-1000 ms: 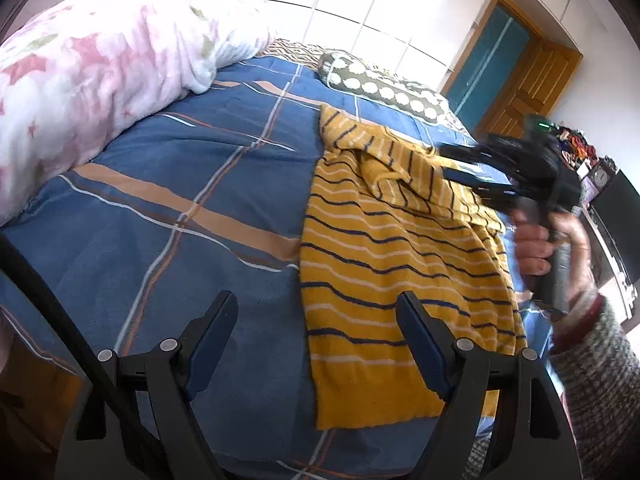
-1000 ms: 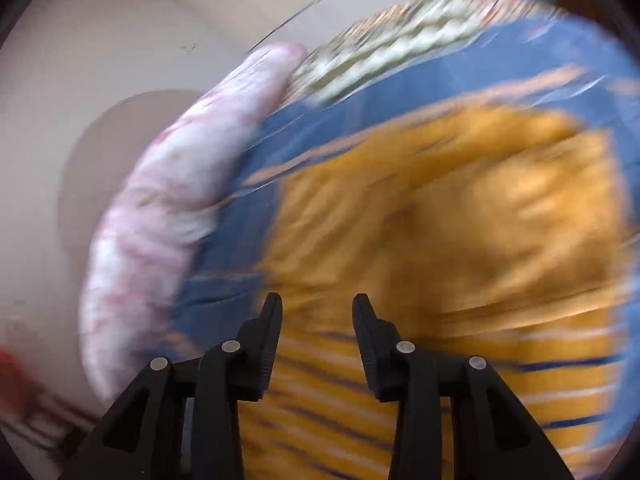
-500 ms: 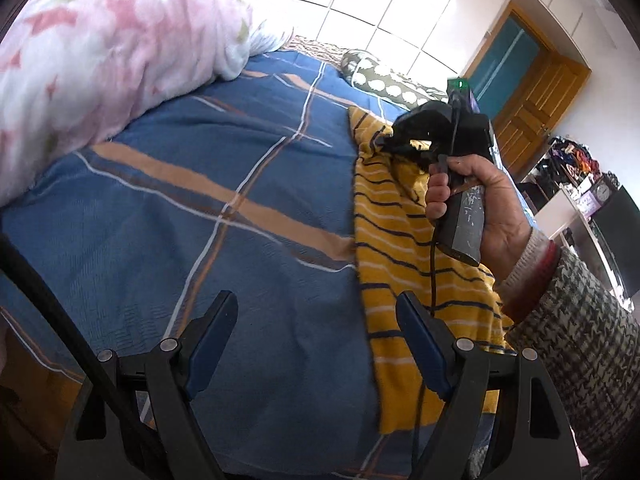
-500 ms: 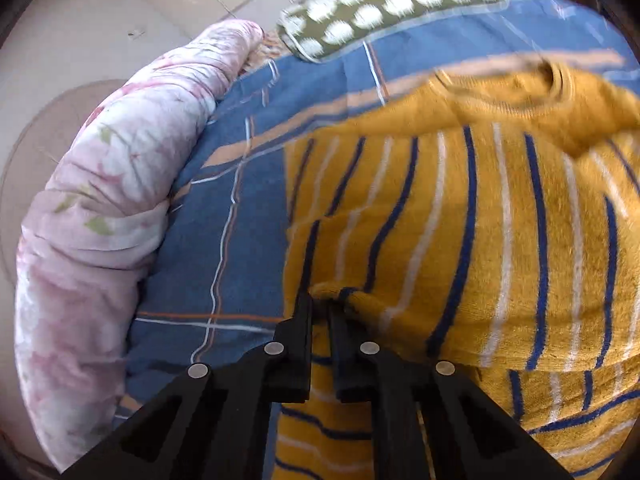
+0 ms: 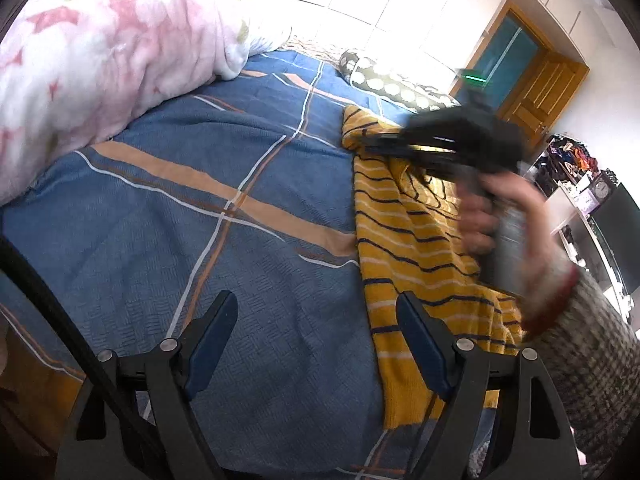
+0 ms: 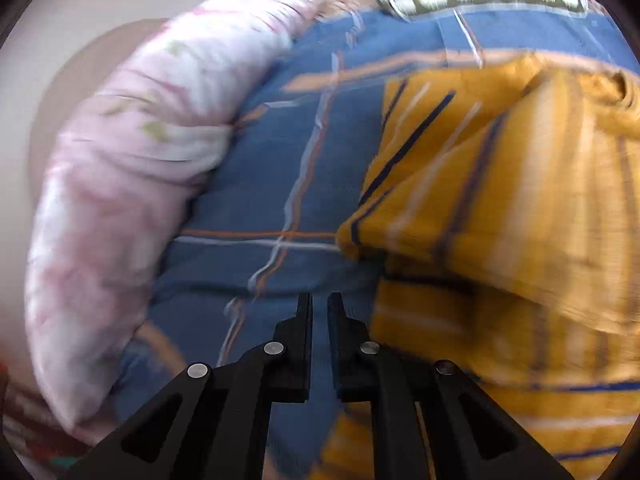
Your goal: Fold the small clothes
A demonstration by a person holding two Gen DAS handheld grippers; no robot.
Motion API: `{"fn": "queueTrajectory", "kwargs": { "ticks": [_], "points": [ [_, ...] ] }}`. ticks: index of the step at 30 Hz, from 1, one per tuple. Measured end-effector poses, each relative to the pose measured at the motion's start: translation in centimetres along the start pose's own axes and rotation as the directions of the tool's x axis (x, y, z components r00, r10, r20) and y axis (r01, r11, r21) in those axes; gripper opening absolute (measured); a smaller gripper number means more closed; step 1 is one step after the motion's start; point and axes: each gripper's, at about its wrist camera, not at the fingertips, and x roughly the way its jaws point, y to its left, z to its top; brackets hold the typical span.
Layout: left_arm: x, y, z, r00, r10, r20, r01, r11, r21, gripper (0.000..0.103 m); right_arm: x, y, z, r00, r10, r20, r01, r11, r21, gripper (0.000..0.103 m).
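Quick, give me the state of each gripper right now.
Left gripper: open, holding nothing, hovering over the blue bedspread.
Right gripper: nearly shut, nothing visible between its fingers; the yellow striped sweater lies beside it.

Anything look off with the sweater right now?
The sweater is only part folded: one flap lies doubled over at a slant, its corner loose, not square with the body. The right gripper is nearly shut with nothing between its fingers. No damage shows.

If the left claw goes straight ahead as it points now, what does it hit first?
Most likely the blue bedspread: the open left claw aims at bare cover, with the striped yellow sweater just off to its right. Depth is unclear.
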Motion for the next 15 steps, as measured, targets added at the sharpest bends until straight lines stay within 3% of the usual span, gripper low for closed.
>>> {"fn": "queueTrajectory", "kwargs": {
  "ticks": [2, 4, 5, 9, 13, 14, 15],
  "points": [
    [-0.1, -0.2, -0.1, 1.0, 0.005, 0.002, -0.005, 1.0, 0.004, 0.08, -4.2, -1.6, 0.1, 0.998, -0.026, 0.06, 0.028, 0.999, -0.026, 0.016],
    [0.2, -0.3, 0.0, 1.0, 0.008, -0.003, -0.008, 1.0, -0.003, 0.08, -9.1, -5.1, 0.1, 0.98, -0.137, 0.146, 0.142, 0.99, -0.021, 0.034],
    [0.3, -0.4, 0.0, 1.0, 0.007, -0.008, -0.007, 1.0, -0.006, 0.08, -11.4, -7.4, 0.2, 0.956, -0.226, 0.185, 0.231, 0.973, -0.004, 0.043],
    [1.0, -1.3, 0.3, 0.999, 0.0, -0.032, 0.0, 1.0, -0.011, 0.08, -15.7, -15.1, 0.0, 0.856, -0.476, 0.199, 0.458, 0.879, 0.134, 0.045],
    [1.4, -3.3, 0.7, 0.999, 0.011, -0.045, -0.01, 1.0, 0.025, 0.08, -15.3, -19.3, -0.4, 0.882, -0.45, 0.14, 0.417, 0.883, 0.216, 0.047],
    [1.5, -3.7, 0.7, 0.999, 0.014, -0.049, -0.012, 0.999, 0.03, 0.08, -14.8, -19.5, -0.4, 0.889, -0.438, 0.135, 0.407, 0.89, 0.207, 0.043],
    [1.6, -4.0, 0.7, 0.998, 0.016, -0.053, -0.015, 0.999, 0.037, 0.08, -13.9, -19.6, -0.2, 0.906, -0.406, 0.119, 0.384, 0.907, 0.174, 0.022]
  ]
}}
